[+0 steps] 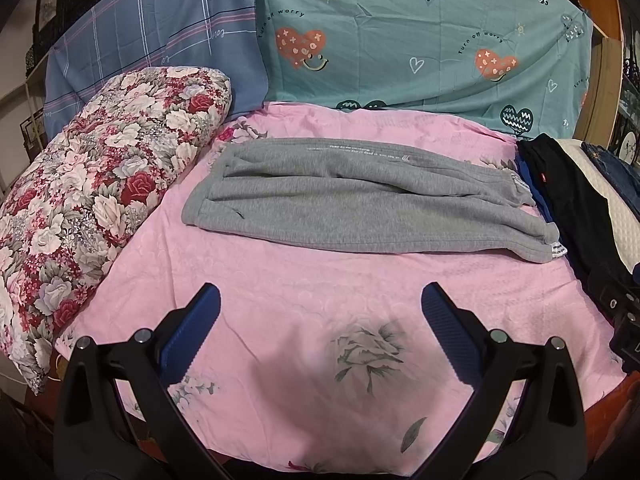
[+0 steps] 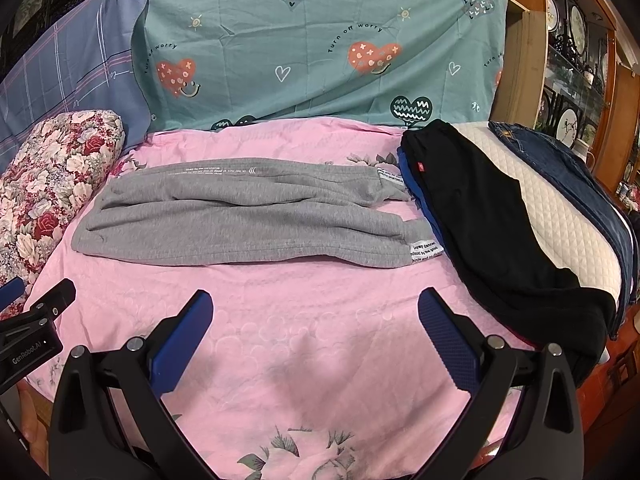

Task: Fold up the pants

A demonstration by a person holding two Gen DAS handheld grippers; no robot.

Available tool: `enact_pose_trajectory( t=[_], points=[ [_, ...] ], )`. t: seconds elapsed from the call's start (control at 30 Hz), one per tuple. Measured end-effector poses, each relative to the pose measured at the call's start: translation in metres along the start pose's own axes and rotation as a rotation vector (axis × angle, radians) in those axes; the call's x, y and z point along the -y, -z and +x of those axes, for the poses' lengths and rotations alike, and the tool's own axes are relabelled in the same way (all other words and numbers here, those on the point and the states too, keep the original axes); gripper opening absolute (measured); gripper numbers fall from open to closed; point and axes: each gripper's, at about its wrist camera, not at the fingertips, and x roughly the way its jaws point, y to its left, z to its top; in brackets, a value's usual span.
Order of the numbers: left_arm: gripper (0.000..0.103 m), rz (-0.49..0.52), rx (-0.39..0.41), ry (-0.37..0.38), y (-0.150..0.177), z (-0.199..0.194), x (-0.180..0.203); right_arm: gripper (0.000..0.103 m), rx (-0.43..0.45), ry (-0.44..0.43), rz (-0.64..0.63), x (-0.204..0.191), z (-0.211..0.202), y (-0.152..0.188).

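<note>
**One pair of grey pants lies half folded on the bed, both claws empty**

One pair of grey sweatpants lies flat on a pink floral bedsheet, stretched from left to right across the middle of the bed. The legs appear to be laid one over the other lengthwise, with the waistband end at the left and the cuffs with their white labels at the right. Judging from this, the first fold looks done, and the crosswise folds that would shorten the pants into a compact bundle are still to come. The cloth shows soft wrinkles along its length.

The left claw hangs over bare pink sheet at the near side of the bed, its blue-padded fingers spread wide and gripping nothing. The right claw is likewise spread wide and empty, also over bare sheet, near the pants but apart from them.

No box, basket or drawer shows in either view. At the right of the bed, a heap of other garments rests on a white quilted pad: black pants on top of something blue, and dark denim jeans farther right. The black pants lie just beside the grey cuffs, perhaps touching. At the left sits a red and white floral pillow. A teal sheet with hearts and a blue plaid sheet hang at the far side.
</note>
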Motion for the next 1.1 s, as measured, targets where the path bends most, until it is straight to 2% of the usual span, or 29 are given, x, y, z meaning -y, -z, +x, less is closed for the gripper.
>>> enact_pose_trajectory(
  t=[1.1],
  points=[
    [0.101, -0.002, -0.009, 0.007, 0.0001, -0.0009, 0.0079, 0.102, -0.002, 0.001, 0.002, 0.0013, -0.0006, 0.0013]
  ],
)
